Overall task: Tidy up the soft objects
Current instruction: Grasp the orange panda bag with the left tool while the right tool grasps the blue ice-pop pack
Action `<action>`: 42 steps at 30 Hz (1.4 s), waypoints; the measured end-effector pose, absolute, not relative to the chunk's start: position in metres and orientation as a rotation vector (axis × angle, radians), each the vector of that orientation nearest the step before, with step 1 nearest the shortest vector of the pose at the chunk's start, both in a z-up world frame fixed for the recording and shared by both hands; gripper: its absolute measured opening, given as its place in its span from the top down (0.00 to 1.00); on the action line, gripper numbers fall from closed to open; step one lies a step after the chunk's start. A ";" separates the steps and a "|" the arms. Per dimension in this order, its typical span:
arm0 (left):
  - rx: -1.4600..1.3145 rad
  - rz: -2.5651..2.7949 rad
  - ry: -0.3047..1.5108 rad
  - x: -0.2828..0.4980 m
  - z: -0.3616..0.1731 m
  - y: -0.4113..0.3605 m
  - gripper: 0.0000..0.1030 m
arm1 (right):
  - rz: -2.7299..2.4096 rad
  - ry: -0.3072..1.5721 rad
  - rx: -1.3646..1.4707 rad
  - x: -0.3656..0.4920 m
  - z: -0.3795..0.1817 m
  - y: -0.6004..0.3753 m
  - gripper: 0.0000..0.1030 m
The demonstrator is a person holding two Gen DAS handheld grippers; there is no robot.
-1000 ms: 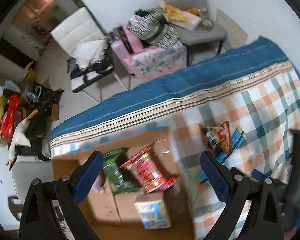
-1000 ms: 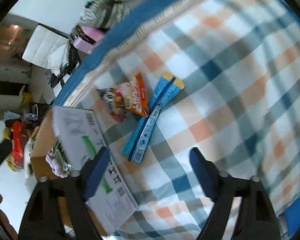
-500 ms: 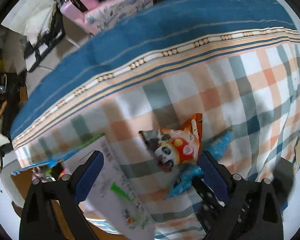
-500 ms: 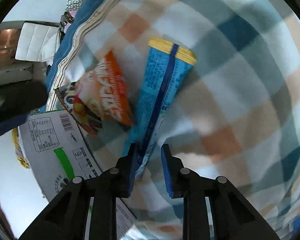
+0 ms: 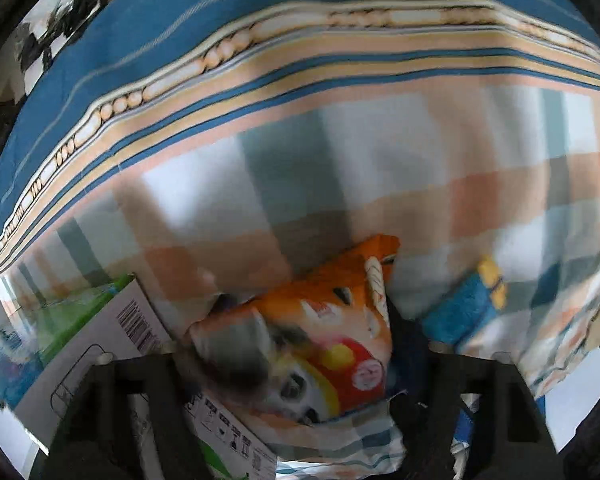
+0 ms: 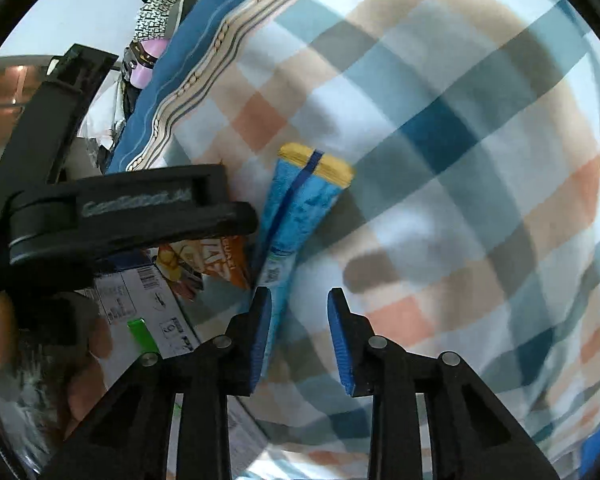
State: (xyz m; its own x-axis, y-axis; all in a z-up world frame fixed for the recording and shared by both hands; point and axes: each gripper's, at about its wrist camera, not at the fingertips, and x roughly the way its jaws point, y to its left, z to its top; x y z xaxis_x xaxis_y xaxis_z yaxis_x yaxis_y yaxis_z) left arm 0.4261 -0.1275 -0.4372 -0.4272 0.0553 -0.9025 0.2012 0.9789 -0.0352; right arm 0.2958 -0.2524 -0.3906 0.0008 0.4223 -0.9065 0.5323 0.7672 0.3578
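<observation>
Fingers of the right gripper (image 6: 300, 336) stand apart with a clear gap, nothing clamped; the near end of the blue snack packet (image 6: 296, 216) lies against its left pad. The packet lies flat on the checked blanket (image 6: 440, 120), its yellow end pointing away. The left gripper (image 5: 296, 360) sits low over the orange snack bag (image 5: 320, 336); its fingers flank the bag closely, but blur prevents confirming whether they are clamped on it. The bag lies on the blanket, partly overlapping the white flap of the cardboard box (image 5: 112, 344). The blue packet lies just beside the bag on its right.
</observation>
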 end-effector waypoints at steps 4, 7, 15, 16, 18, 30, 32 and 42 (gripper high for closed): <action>0.212 -0.186 1.997 0.424 -0.436 -0.135 0.35 | -0.092 1.632 0.862 0.305 -0.407 -0.237 0.64; 0.216 -0.191 2.000 0.424 -0.438 -0.142 0.35 | -0.113 1.666 0.830 0.310 -0.421 -0.224 0.66; 0.240 -0.224 1.988 0.416 -0.435 -0.138 0.34 | -0.144 1.762 0.595 0.298 -0.408 -0.228 0.82; 0.258 -0.236 1.982 0.411 -0.435 -0.141 0.33 | -0.146 1.769 0.550 0.291 -0.406 -0.232 0.82; 0.268 -0.245 1.970 0.405 -0.436 -0.144 0.33 | -0.159 1.782 0.472 0.282 -0.399 -0.243 0.82; 0.240 -0.222 1.953 0.392 -0.440 -0.148 0.22 | -0.250 1.780 0.437 0.278 -0.417 -0.261 0.33; 0.246 -0.222 1.952 0.386 -0.439 -0.152 0.25 | -0.271 1.769 0.432 0.282 -0.421 -0.255 0.33; 0.253 -0.230 1.885 0.360 -0.432 -0.164 0.39 | -0.285 1.792 0.400 0.283 -0.422 -0.259 0.48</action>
State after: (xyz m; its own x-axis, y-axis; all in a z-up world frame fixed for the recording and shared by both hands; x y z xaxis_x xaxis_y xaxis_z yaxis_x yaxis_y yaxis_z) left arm 0.3597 -0.1639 -0.4319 -0.3153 0.0608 -0.9471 0.2867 0.9574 -0.0340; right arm 0.2833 -0.2587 -0.4219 -0.2243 0.1197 -0.9671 0.4135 0.9103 0.0167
